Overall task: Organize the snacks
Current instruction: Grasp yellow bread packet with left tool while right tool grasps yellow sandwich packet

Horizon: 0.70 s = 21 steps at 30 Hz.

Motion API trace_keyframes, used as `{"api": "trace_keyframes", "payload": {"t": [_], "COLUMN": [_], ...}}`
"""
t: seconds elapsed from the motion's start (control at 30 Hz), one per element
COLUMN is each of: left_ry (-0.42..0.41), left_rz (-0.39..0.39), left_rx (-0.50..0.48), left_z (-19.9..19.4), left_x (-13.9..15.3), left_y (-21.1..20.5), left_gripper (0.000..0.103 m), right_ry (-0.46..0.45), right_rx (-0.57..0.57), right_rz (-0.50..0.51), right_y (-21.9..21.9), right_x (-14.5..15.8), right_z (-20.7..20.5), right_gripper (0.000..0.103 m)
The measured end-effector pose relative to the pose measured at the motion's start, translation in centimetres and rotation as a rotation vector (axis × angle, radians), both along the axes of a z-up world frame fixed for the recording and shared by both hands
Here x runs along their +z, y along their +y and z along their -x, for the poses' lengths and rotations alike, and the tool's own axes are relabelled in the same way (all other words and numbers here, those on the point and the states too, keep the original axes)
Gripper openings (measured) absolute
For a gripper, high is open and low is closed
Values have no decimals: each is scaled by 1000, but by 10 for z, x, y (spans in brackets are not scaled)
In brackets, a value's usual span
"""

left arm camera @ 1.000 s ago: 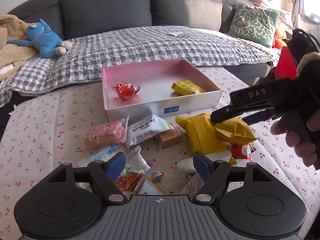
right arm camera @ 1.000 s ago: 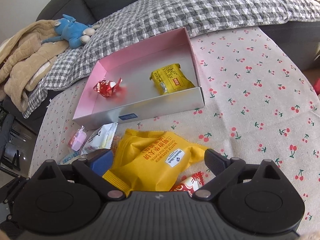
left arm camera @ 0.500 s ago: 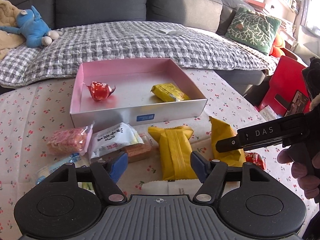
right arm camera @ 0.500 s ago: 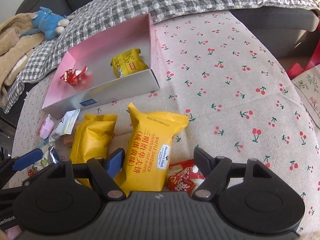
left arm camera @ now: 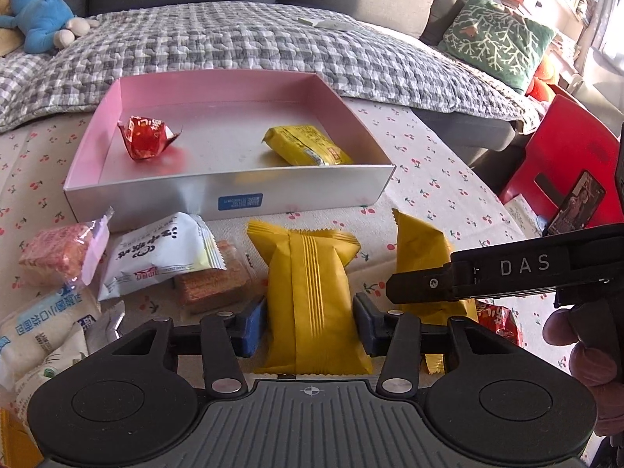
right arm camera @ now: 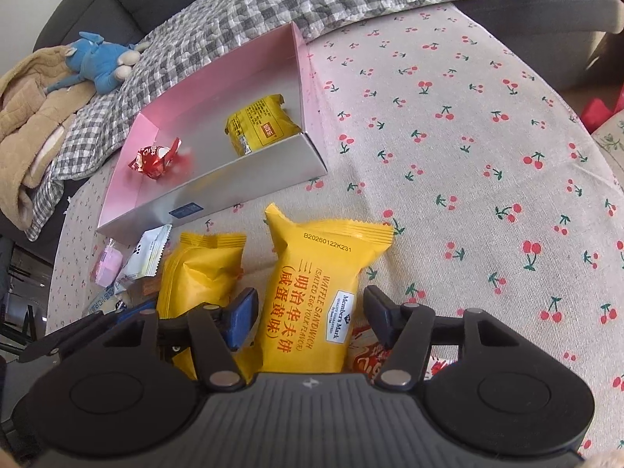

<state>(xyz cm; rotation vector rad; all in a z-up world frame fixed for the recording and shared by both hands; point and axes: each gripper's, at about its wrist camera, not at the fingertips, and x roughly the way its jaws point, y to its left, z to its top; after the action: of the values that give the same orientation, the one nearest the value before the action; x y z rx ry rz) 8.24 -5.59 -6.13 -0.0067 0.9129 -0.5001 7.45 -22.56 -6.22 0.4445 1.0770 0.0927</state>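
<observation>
Below both grippers (left arm camera: 310,325) (right arm camera: 311,318), your just-closing jaws each straddle a yellow pack (left arm camera: 312,296) (right arm camera: 312,296); pinch, then lift to the box (left arm camera: 230,195).

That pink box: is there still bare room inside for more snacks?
Yes. The pink box is bare between the red candy and small yellow packet, and along its back wall. Outside, the left front is crowded with snack packets.
</observation>
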Motion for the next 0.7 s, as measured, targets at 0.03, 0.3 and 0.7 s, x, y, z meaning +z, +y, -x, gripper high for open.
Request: {"api": "trace_keyframes", "payload": {"t": [0.03,0.3,0.7], "left_ry": [-1,-43,-69], "left_rz": [-7,-38,-13], "left_rx": [-3,0,28], "left_z": [0,7,13], "left_x": [-2,-6,0], "left_y": [-2,-7,0], "left_gripper": [45,40,37], "right_ry": [-4,-27,-54], "right_rx": [5,23,4], "right_rz": [8,71,11], "right_y": [0,9,2], "right_x": [0,-1,8], "right_z": [1,3,9], "right_gripper": [57,42,38]}}
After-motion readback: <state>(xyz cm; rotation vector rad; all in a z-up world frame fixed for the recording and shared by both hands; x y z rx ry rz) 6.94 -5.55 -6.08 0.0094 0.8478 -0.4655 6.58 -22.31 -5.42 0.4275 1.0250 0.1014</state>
